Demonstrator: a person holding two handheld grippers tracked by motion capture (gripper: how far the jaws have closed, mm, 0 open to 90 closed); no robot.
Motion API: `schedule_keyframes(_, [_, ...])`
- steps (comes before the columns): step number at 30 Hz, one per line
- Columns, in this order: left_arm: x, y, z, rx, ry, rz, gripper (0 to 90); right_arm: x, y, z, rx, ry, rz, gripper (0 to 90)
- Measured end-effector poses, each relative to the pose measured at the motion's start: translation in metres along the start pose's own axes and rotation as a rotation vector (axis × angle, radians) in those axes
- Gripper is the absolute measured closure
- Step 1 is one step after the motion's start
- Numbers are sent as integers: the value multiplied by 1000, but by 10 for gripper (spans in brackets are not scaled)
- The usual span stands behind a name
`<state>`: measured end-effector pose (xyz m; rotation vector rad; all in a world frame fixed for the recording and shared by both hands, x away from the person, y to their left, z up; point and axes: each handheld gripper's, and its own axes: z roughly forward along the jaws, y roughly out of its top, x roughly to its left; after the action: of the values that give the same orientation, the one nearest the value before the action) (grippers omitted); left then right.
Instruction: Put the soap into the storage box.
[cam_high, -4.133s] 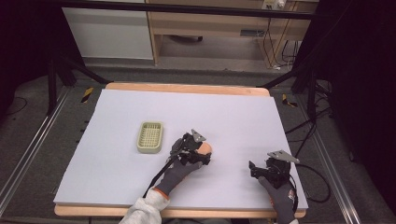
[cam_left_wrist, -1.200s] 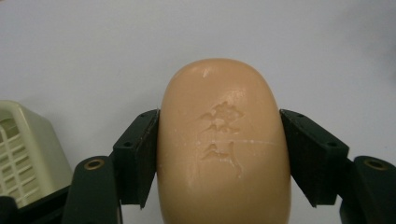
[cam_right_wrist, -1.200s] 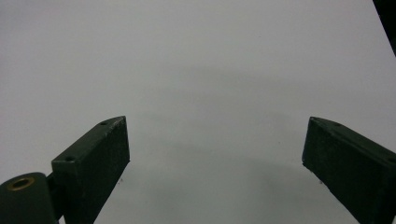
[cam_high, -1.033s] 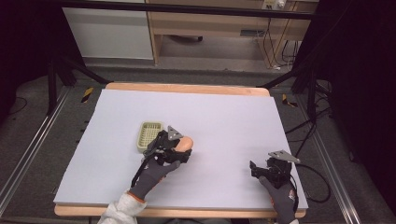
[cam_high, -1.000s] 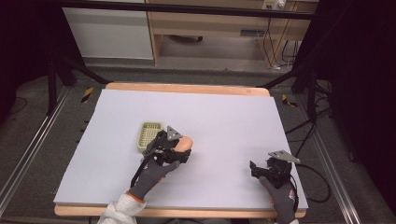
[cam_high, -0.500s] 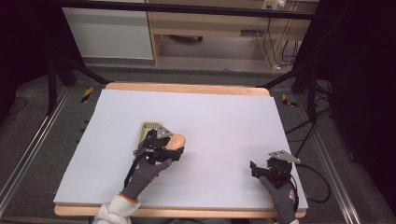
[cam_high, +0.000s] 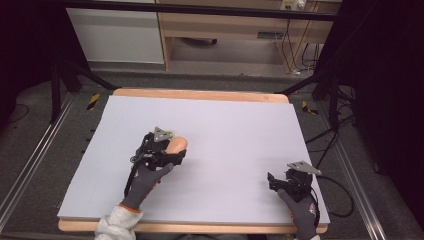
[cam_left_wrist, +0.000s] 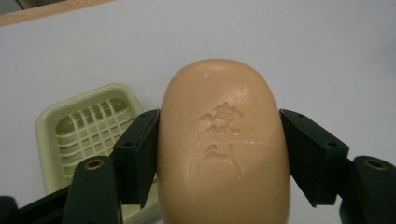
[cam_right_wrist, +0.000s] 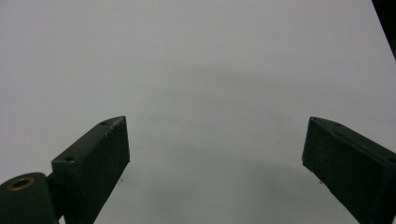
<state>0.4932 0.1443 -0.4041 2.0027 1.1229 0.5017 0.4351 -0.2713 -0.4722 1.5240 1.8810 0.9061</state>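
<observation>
An orange-tan soap bar (cam_left_wrist: 219, 154) with a stamped mark is clamped between the jaws of my left gripper (cam_left_wrist: 217, 116). From above, the left gripper (cam_high: 167, 150) holds the soap bar (cam_high: 177, 144) over the left middle of the white table (cam_high: 235, 120). A pale green slotted soap dish (cam_left_wrist: 88, 135) lies on the table just below and to the left of the soap, partly behind the left jaw. My right gripper (cam_high: 276, 181) rests near the front right of the table. Its jaws (cam_right_wrist: 215, 126) stand wide open over bare white surface.
The table's wooden edge (cam_high: 200, 94) runs along the far side. A black cable (cam_high: 340, 195) trails off the right edge by the right gripper. Dark floor and metal rails surround the table.
My left gripper has carried the soap leftward and a little toward the person, over the soap dish, which it now covers in the high view. The right gripper has stayed put.
</observation>
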Motion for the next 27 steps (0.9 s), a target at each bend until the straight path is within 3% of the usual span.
schedule_keyframes(27, [43,3,3,-8,83,-70,315,1,1,1,3,3,0,78])
